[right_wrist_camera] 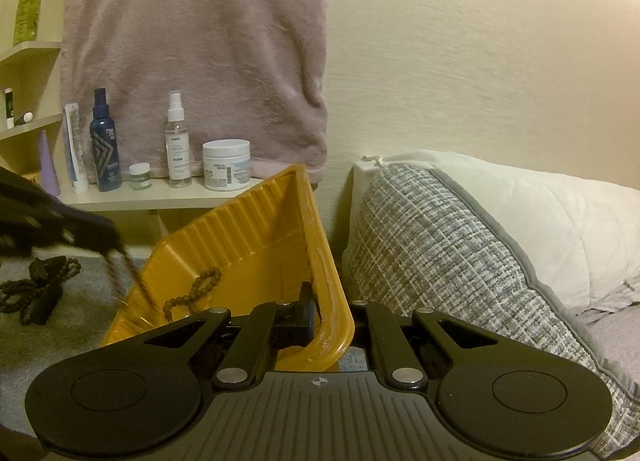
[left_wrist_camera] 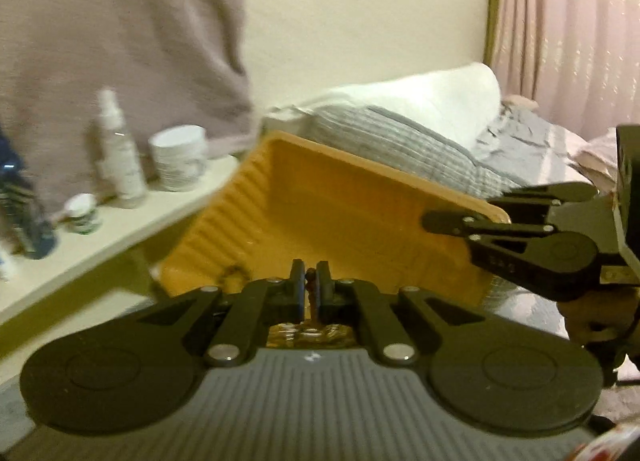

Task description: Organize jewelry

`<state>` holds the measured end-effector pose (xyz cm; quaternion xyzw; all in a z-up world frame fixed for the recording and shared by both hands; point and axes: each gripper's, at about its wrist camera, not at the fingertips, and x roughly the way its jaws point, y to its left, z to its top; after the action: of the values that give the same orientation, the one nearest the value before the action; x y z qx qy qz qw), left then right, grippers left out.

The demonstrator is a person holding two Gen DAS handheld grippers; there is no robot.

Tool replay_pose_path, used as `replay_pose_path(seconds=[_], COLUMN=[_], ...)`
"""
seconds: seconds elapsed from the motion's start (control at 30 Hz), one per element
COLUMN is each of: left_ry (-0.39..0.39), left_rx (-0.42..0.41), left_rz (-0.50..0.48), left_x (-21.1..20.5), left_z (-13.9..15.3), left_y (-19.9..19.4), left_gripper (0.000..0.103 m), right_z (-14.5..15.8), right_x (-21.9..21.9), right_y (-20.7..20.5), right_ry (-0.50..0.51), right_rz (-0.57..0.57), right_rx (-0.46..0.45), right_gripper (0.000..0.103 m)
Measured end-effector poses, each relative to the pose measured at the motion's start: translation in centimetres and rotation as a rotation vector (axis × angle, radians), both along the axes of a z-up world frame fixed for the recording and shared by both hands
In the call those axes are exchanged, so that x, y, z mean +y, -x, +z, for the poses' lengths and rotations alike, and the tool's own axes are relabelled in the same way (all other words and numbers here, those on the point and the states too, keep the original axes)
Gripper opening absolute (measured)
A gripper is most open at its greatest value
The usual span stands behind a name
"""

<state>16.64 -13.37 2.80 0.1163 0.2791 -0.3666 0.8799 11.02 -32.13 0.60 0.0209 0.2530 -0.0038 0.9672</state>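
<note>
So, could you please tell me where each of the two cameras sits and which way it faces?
Left wrist: sits on the left gripper, looking along its fingers, shut on a beaded strand, into the tilted yellow tray; the right gripper holds the tray's rim.
Right wrist: sits on the right gripper, clamped on the yellow tray's rim, facing the wall shelf and pillow; the left gripper enters blurred from the left.
Shared: tray, shelf bottles, pink towel, pillow.

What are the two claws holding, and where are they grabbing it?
The right claw pinches the yellow tray by its rim, near a corner. The left claw is shut on a brown bead string; which part of it cannot be told.
</note>
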Motion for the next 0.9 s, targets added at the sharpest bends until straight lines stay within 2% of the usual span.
replay_pose_path(seconds=[0.1,0.17,0.37,0.63,0.8,0.9], left_ry=[-0.019,-0.019,0.007,0.009,-0.059,-0.058], left_rx=[0.02,0.027,0.016,-0.027,-0.072,-0.052], left_rz=[-0.019,-0.023,0.045,0.306,0.498,0.584], left_x=[-1.5,-2.1,0.4,9.6,14.9,17.9], left_z=[-1.0,-1.6,-1.4,-0.4,-0.9,-1.6], left_y=[-0.4,-0.7,-1.0,-1.0,-0.4,-0.1], left_gripper=[0.004,0.009,0.013,0.014,0.015,0.015], right_z=[0.0,0.0,0.1,-0.1,-0.1,-0.2], right_x=[0.0,0.0,0.0,-0.1,-0.1,-0.2], right_y=[0.0,0.0,0.0,0.1,0.0,-0.1], right_ry=[-0.004,-0.005,-0.006,-0.007,-0.003,-0.001], right_rz=[-0.004,-0.007,-0.007,-0.016,-0.016,-0.019], right_rx=[0.001,0.001,0.002,0.006,0.007,0.008], right_gripper=[0.006,0.006,0.006,0.006,0.006,0.006])
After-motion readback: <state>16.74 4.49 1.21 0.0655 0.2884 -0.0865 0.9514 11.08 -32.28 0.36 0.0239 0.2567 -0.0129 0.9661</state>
